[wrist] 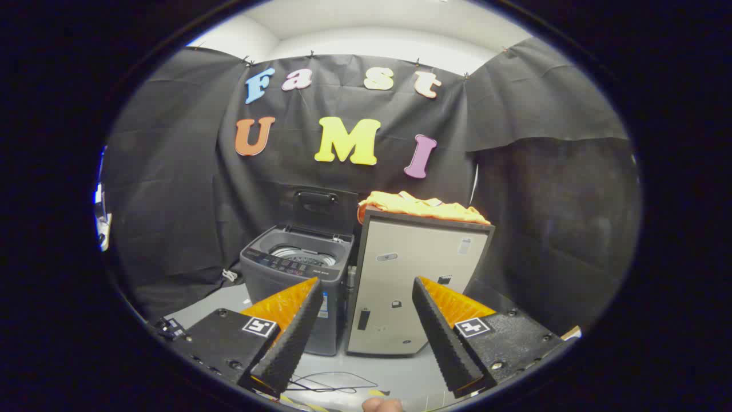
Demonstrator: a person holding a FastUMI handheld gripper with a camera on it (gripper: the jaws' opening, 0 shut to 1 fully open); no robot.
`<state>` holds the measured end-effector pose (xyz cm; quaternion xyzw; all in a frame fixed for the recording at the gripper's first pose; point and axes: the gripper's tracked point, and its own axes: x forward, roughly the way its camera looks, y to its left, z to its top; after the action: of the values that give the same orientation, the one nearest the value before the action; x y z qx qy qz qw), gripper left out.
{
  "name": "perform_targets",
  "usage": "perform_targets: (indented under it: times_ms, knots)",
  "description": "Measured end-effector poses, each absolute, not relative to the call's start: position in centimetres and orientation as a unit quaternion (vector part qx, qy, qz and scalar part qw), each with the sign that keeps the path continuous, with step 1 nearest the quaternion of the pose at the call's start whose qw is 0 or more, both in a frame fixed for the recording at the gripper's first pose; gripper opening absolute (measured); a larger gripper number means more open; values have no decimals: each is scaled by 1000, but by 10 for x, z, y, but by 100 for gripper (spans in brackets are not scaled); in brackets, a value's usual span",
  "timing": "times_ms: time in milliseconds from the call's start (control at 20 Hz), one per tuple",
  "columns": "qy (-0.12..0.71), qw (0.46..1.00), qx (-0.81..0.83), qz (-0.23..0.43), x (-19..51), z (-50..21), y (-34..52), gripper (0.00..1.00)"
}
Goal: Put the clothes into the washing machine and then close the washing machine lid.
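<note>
The booth is closed in by a black cloth wall (171,171) on all sides, with a pale ceiling above it and a light grey floor (366,366) below. On this floor, against the cloth, stand two things side by side. The first is a small dark grey plastic washing machine (294,286) that loads from the top. Its dark lid (316,209) is raised and stands upright behind the opening, with the handle at the upper end, so the mouth points straight up and the shiny metal drum (303,256) can be seen inside. A row of small buttons runs along the front rim.

Just beside it, almost touching, is a tall beige metal cabinet (409,286) with a dark top edge. On the top of this cabinet lies the crumpled orange cloth garment (420,206). It is spread flat, and its long axis goes across the cabinet top, from the side near the washing machine to the far side.

The gripper (366,335) is well apart from both things, with its fingers wide open and holding nothing. The cabinet front shows between the fingers, beyond them. A thin dark cable (331,382) lies on the floor below the fingers.
</note>
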<state>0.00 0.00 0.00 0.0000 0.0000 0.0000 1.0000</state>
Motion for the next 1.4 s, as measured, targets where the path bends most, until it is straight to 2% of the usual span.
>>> perform_targets:
  times_ms: [650,1400]
  knots:
    - [-3,1000,15,-20,-5,2,-11,98]
    - [-3,1000,6,-12,-7,3,-16,98]
